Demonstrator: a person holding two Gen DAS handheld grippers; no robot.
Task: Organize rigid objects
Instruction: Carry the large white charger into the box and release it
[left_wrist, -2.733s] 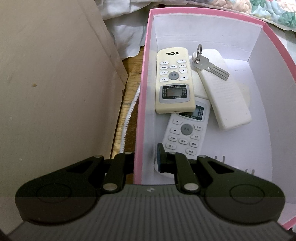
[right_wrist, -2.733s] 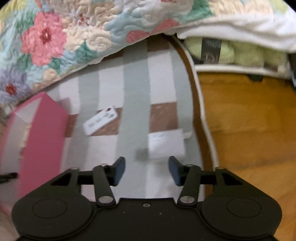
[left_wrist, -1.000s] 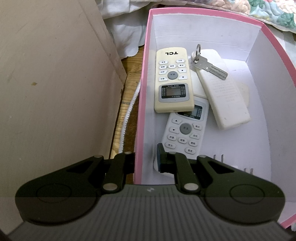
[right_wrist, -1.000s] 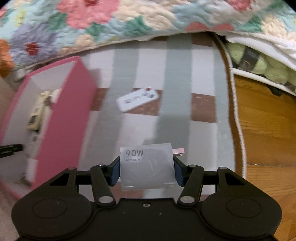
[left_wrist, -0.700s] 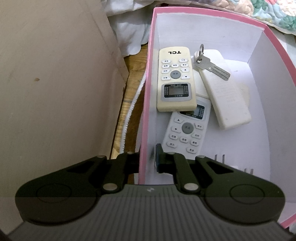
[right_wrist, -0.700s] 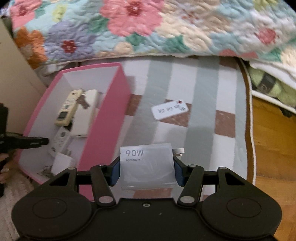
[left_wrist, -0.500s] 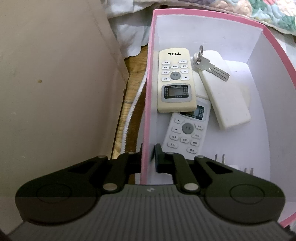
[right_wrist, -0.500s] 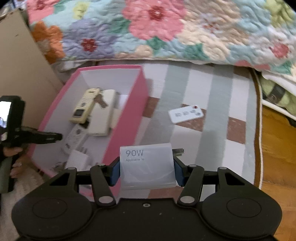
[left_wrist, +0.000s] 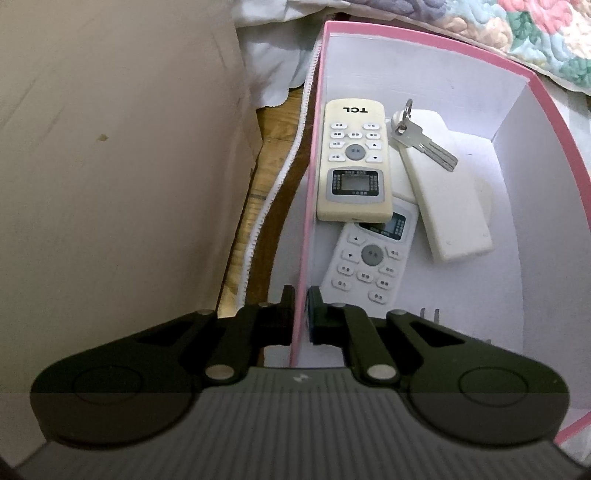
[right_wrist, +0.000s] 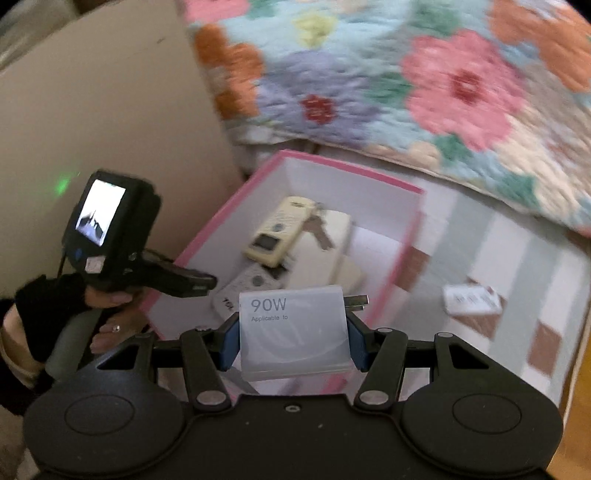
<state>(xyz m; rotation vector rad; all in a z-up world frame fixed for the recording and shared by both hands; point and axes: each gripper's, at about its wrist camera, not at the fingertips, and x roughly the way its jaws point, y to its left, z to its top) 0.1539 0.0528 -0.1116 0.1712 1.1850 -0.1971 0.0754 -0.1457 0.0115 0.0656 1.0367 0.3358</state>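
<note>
Rug-side — right gripper (right_wrist: 293, 345) clamping charger (right_wrist: 293, 332)

Black right tool (right_wrist: 293, 341) — blue pads (right_wrist: 229, 341), silver pivot screws — person's black glove (right_wrist: 48, 299).

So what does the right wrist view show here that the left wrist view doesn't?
Right wrist only: the right gripper shut on a 90W charger, a small white remote on the striped rug, and the hand holding the left gripper.

Left wrist only: the left gripper shut on the wall of the pink box, and plug prongs in the box.

Both: box, TCL remote, key.
</note>
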